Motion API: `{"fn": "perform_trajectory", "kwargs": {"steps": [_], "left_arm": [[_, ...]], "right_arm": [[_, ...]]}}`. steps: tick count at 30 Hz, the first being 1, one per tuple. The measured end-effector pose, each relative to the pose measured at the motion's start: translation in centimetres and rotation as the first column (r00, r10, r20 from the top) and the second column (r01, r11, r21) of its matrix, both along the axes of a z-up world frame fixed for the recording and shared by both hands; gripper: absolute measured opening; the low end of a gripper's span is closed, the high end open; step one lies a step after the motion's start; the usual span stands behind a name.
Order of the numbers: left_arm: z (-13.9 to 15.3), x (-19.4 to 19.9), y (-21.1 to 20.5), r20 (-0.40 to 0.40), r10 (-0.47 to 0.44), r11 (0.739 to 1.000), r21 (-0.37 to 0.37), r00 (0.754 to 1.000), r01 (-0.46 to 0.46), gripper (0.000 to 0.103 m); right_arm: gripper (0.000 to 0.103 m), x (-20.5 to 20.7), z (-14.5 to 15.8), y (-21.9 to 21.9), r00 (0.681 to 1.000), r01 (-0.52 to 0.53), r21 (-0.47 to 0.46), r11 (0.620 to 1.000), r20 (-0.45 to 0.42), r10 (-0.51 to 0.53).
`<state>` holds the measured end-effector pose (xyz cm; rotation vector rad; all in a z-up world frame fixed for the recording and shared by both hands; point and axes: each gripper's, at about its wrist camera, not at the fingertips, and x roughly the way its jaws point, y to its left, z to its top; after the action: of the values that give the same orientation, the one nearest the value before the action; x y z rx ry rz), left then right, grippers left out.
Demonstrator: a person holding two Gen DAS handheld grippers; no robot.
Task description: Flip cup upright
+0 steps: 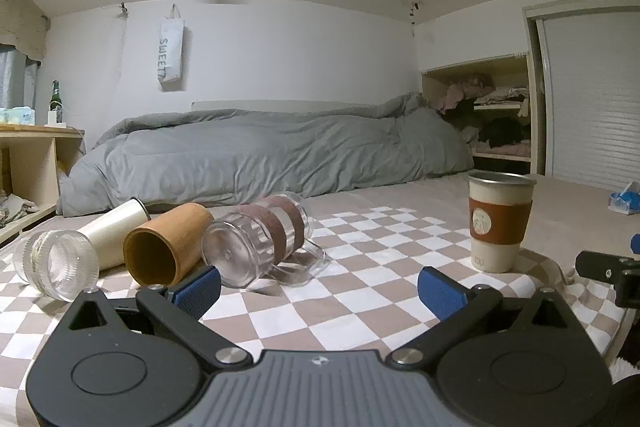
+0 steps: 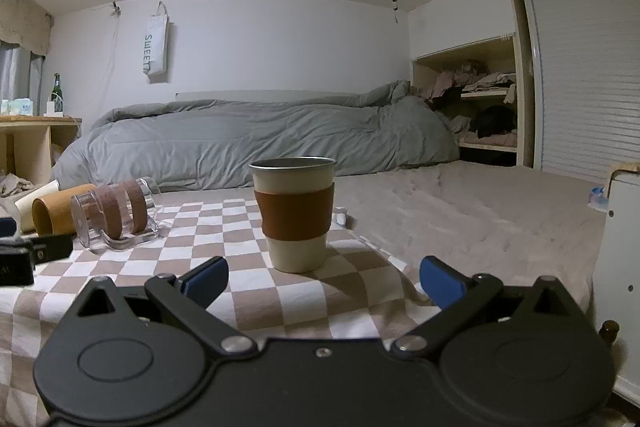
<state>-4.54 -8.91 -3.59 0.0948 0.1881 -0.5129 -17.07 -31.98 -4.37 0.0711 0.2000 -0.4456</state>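
Note:
A cream cup with a brown sleeve stands upright on the checkered cloth; it also shows in the right wrist view, just ahead of my open, empty right gripper. Several cups lie on their sides at the left: a ribbed glass, a white tumbler, a tan wooden cup and a clear handled mug with brown bands. My left gripper is open and empty, low over the cloth, its left fingertip near the wooden cup and the mug.
A grey duvet lies behind the cloth. A wooden shelf unit with a green bottle stands far left. A closet shelf with clothes is at the right. A white box stands at the right edge.

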Motion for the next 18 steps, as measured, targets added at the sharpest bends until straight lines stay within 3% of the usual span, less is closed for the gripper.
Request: {"fn": "perform_trajectory", "kwargs": {"steps": [18], "left_arm": [[0.33,-0.27,0.25,0.007,0.001,1.000,-0.002,1.000,-0.001,0.103]], "right_arm": [[0.103,-0.31,0.49,0.01,1.000,0.002,0.006,1.000,0.009,-0.002]]}}
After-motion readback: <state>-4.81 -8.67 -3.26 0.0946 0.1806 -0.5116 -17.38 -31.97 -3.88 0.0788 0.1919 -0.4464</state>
